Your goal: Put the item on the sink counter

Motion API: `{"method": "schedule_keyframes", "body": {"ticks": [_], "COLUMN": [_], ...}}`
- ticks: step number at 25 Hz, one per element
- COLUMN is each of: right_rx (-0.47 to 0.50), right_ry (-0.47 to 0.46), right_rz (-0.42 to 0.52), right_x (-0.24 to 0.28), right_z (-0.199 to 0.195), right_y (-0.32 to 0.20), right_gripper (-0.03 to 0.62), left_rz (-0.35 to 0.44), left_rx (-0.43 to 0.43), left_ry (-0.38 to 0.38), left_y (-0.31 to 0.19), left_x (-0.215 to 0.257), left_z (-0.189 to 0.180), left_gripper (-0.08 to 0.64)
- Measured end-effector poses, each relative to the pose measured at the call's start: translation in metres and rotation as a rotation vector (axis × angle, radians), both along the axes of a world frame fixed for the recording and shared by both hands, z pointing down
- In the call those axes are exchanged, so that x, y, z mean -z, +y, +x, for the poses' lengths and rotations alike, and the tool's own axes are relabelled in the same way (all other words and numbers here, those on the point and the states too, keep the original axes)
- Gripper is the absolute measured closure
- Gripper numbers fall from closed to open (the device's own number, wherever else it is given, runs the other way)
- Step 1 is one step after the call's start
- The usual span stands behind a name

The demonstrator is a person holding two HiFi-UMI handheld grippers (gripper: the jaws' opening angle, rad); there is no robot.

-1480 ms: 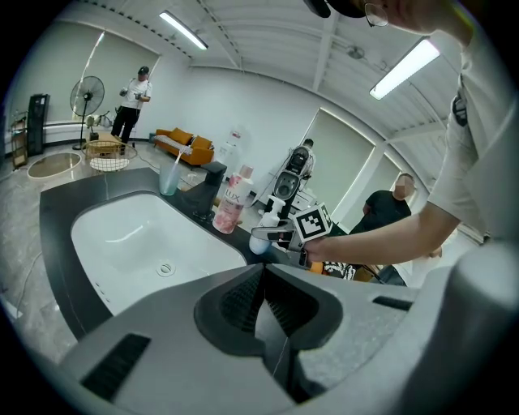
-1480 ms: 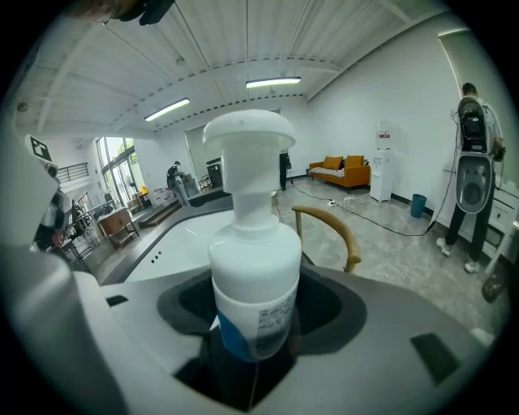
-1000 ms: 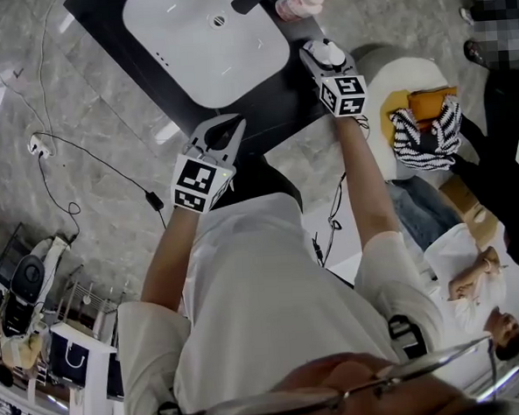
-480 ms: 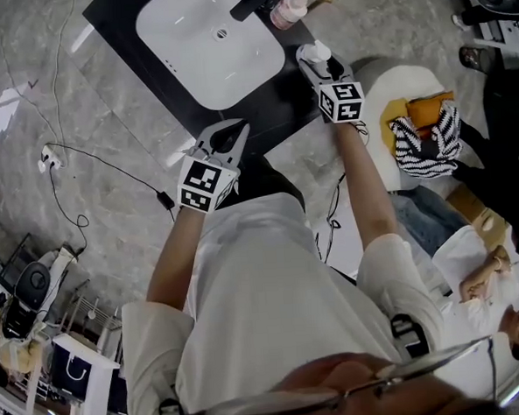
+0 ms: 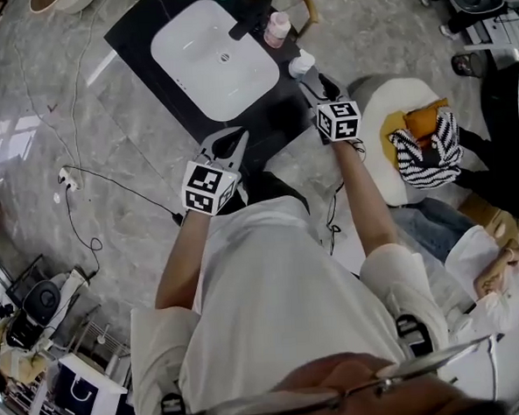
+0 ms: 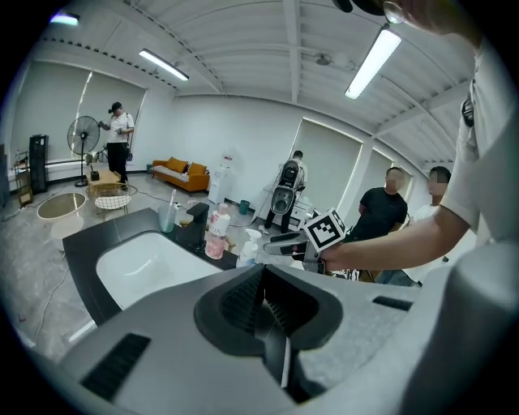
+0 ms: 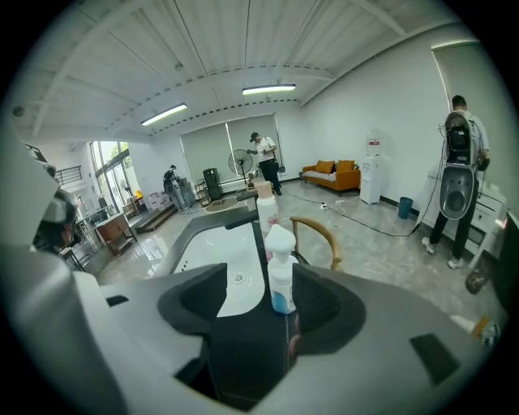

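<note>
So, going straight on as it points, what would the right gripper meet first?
Likely the white pump bottle on the sink counter, in line between the right gripper's closing fingers, not yet pressed.

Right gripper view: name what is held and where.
Nothing held: right gripper's closing fingers are empty; the white, blue-bottomed pump bottle stands free ahead on the black counter.

You face a white pump bottle [image 7: 280,271] with a blue base, a pink bottle [image 5: 276,28], a white basin [image 5: 200,67], and a black tabletop [image 5: 271,115].
</note>
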State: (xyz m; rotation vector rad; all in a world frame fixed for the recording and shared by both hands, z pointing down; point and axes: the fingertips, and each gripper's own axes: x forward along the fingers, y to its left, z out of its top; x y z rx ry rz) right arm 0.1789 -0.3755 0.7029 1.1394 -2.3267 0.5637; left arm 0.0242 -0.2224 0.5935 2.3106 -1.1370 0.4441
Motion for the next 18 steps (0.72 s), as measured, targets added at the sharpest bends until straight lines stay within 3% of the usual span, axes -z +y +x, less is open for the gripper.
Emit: {"method": "schedule_keyframes", "body": {"ticks": [7, 18], "right_rx": [-0.041, -0.137], "right_ry": [-0.041, -0.038], "right_rz": [0.006, 0.074], "right_x": [0.037, 0.095], "right_z": [-0.003, -0.033], "right_y": [0.034, 0.093], "right_gripper": [0.362, 0.431], "left_rz": [0.045, 0.064], "left_rx": [-0.05, -0.15], "left_ry": [-0.013, 0.043], "left_y": [0.006, 0.023], "left_x": [0.02, 0.037], "left_z": [-0.005, -0.051], "left_gripper": [0.555, 0.555]}}
